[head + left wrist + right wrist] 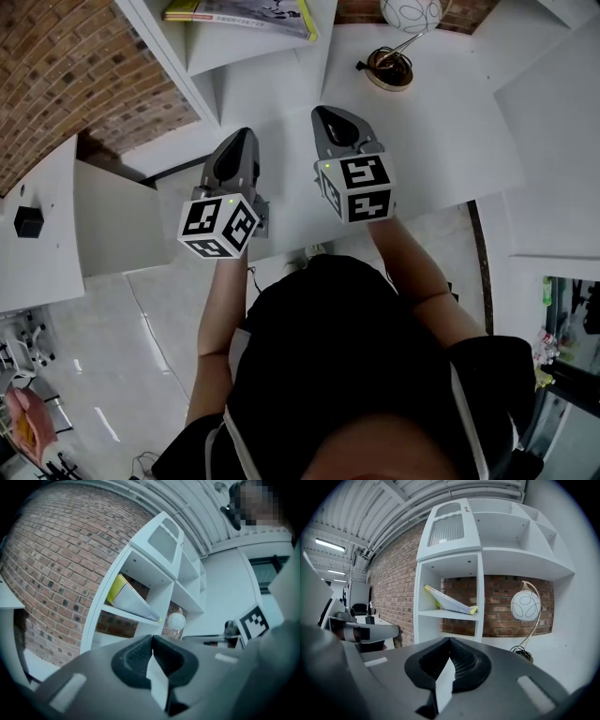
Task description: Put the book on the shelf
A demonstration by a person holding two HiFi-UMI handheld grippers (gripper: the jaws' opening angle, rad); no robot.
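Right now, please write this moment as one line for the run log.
book: tilted, on shelf | left gripper: shut, empty | right gripper: shut, empty

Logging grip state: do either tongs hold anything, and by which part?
Nothing is held: the left tongs and right tongs are shut empty; the book rests on the shelf.

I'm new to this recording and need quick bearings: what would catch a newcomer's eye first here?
First the two dark grey grippers with black-and-white marker cubes, left gripper and right gripper, both shut and empty, held side by side over the white counter. Beyond them, a thin yellow-edged book lies slanted in the white shelf unit against a red brick wall, with a white globe lamp to its right.
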